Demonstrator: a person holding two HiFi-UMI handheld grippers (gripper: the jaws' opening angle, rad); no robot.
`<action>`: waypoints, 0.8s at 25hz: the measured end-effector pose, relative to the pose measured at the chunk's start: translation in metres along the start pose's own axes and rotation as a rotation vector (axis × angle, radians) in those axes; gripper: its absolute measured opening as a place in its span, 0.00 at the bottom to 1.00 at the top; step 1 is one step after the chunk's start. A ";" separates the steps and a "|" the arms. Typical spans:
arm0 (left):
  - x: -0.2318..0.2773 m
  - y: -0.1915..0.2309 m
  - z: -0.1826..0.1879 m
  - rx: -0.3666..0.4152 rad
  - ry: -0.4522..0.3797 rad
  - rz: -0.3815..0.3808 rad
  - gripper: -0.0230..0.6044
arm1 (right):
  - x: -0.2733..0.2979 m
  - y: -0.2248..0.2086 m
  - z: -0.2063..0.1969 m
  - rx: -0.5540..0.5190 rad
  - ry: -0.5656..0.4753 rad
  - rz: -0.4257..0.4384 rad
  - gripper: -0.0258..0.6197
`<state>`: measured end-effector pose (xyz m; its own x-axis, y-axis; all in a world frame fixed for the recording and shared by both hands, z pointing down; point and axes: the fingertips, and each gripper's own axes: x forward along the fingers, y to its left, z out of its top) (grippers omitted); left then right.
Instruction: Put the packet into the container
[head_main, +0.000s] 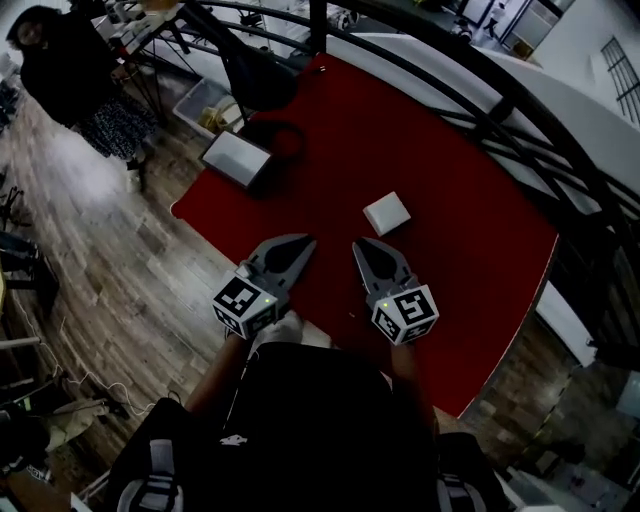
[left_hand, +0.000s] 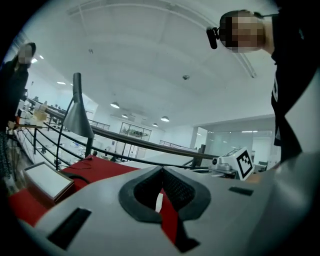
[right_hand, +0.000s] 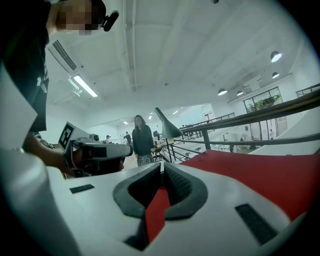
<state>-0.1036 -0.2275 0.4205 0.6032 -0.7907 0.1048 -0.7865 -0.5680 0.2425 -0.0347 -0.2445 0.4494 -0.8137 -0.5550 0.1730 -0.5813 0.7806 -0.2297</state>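
red table (head_main: 480, 230) bears packet (head_main: 387, 213) just beyond closed right hand-held gripper (head_main: 360, 244); left hand-held gripper (head_main: 307, 240) also closed.

i count two grippers, left gripper (head_main: 305, 240) and right gripper (head_main: 360, 243), one packet (head_main: 387, 213) just ahead of the right jaws, one container (head_main: 234, 158) farther out past the left jaws, one lamp (head_main: 262, 75).

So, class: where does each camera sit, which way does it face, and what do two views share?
Head view: on the person's head, steeply down at red table, packet, container; left claw, right claw, torso show.
Left gripper view: on the left claw, level along its shut jaws past the lamp; person's dark top at right.
Right gripper view: on the right claw, level across the table toward a bystander; arm at left.
Shared: each gripper view shows the other claw.
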 end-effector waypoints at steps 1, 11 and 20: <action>0.007 0.002 0.000 -0.001 0.010 -0.029 0.05 | 0.000 -0.004 -0.001 -0.001 0.004 -0.026 0.07; 0.055 -0.002 -0.012 -0.024 0.071 -0.238 0.05 | -0.012 -0.041 -0.021 -0.003 0.044 -0.205 0.08; 0.089 -0.013 -0.056 -0.081 0.156 -0.348 0.05 | -0.021 -0.079 -0.046 -0.092 0.151 -0.255 0.28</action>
<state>-0.0322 -0.2775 0.4801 0.8497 -0.5064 0.1467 -0.5224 -0.7709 0.3645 0.0287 -0.2813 0.5079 -0.6271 -0.6930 0.3557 -0.7580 0.6481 -0.0736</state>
